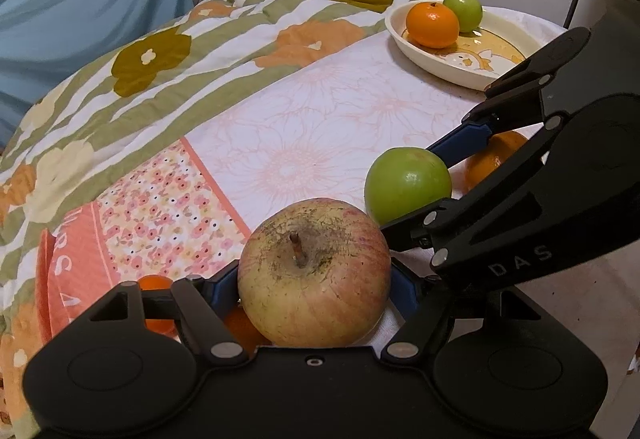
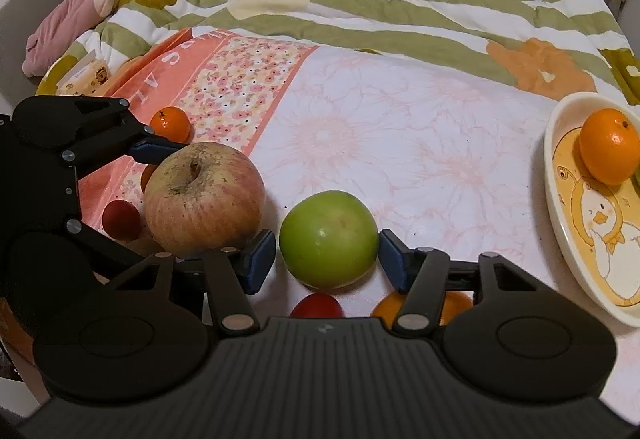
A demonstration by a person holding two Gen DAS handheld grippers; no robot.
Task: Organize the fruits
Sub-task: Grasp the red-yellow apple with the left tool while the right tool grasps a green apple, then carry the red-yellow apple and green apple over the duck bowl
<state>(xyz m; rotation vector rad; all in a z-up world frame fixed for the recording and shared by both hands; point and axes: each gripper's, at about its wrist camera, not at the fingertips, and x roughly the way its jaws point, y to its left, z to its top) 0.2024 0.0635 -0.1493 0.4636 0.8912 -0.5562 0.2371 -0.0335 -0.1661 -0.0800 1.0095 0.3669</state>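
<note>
My left tool (image 1: 314,279) clamps the big russet apple (image 1: 314,273), stem up, on the bed's floral sheet (image 2: 400,143). My right tool (image 2: 328,255) brackets the green apple (image 2: 329,238); contact I cannot tell. The cream dish (image 2: 560,207) at the right edge holds one orange (image 2: 610,146). Open sheet lies between.

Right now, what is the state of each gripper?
Left gripper: closed on the apple.
Right gripper: around the green fruit; grip cannot be told.
</note>
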